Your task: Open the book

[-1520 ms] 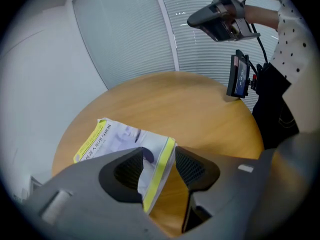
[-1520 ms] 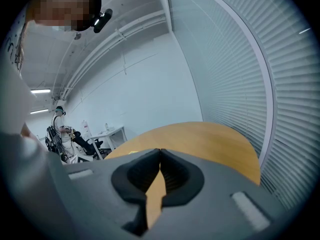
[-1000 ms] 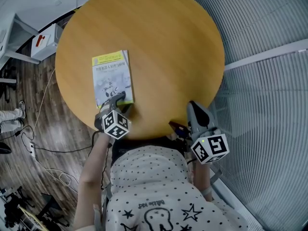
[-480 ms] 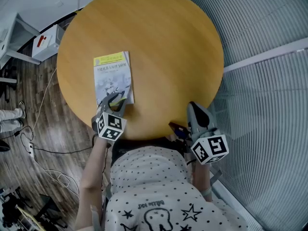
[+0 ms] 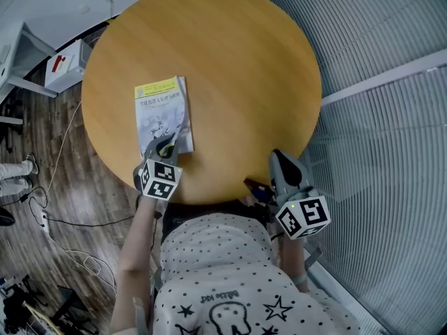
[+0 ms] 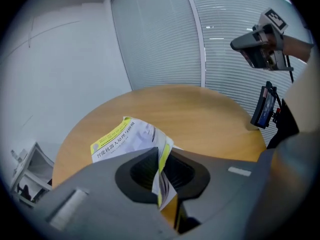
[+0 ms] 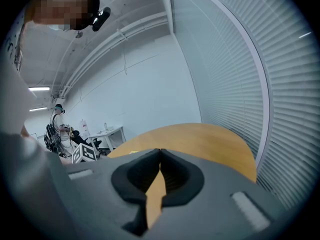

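1. The book (image 5: pixel 163 114), showing a yellow band and a Chinese title, is lying on the table's (image 5: pixel 237 61) near-left part.
2. Your left gripper (image 5: pixel 166 147), angled downward, is closing its jaws on the cover's curled-up near edge.
3. Your right gripper (image 5: pixel 279 160) is hovering over the table's near rim, with its jaws together and nothing between them.

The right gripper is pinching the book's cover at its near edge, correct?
Wrong gripper: it is the left gripper whose jaws are closing on the cover of the book at its near edge, as the left gripper view shows. The right gripper is shut on nothing.
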`<state>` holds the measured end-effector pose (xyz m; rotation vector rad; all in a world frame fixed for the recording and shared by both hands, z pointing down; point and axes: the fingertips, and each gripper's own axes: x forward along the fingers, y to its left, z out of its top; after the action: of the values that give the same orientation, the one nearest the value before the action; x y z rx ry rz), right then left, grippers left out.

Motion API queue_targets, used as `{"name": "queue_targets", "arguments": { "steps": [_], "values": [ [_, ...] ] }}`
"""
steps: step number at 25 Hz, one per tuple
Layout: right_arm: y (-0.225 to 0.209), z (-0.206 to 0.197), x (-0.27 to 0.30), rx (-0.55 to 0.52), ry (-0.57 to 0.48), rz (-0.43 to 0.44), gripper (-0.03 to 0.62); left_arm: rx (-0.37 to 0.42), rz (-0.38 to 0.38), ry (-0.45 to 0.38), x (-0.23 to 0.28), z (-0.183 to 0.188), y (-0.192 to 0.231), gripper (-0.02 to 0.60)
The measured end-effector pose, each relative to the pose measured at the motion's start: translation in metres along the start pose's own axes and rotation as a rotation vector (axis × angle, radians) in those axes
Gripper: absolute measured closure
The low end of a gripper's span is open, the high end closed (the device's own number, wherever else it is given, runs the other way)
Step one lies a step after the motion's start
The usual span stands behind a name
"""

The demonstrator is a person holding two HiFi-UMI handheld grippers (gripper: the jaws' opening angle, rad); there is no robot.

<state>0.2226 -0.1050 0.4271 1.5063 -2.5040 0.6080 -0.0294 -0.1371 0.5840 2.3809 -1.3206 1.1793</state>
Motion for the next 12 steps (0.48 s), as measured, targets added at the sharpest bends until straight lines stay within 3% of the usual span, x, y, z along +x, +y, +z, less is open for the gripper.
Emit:
{"name": "queue_targets", "arguments": {
  "steps": [12],
  "values": [
    [0.025, 0.003, -0.006, -0.012, -0.016, -0.032, 0.589, -0.097, 0.038, -0.075, -0.028, 0.001, 0.025, 0.557]
  ]
}}
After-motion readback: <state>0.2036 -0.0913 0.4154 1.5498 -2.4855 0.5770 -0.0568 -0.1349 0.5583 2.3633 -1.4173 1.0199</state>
